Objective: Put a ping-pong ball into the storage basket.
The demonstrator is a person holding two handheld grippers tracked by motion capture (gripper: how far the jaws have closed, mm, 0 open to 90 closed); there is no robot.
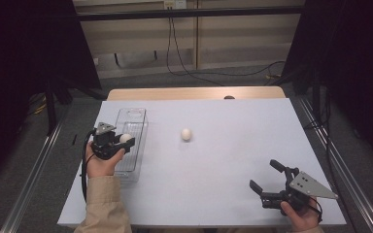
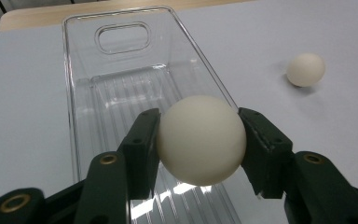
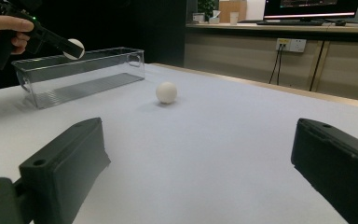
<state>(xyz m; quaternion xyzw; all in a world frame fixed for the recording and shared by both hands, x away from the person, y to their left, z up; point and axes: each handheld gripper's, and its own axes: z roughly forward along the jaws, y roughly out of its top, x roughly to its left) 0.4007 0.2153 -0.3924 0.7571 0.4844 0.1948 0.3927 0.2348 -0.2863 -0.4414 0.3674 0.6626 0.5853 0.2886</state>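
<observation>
I've got the left gripper (image 2: pixel 200 140) clamped on an egg (image 2: pixel 200 139), held over the clear bin (image 2: pixel 74 84), probably to drop it in. Bin looks empty. Second egg (image 1: pixel 186 134) sits mid-table, well clear of the bin. Right gripper (image 1: pixel 263 175) idles near the front edge, jaws apart, nothing held.

We see a desk (image 1: pixel 233 160) with a pale grey-white top and a strip of light wood along its far edge (image 1: pixel 194 92). Beyond it lies grey carpet (image 1: pixel 141 81), and a wall of beige panels (image 1: pixel 141 36) with black cables (image 1: pixel 175 53) hanging from a socket (image 1: pixel 174 4). Black curtains (image 1: pixel 24 43) close off both sides. Metal rails (image 1: pixel 34 170) run along the floor. In the right gripper view a counter carries a lit monitor (image 3: pixel 317 8).
</observation>
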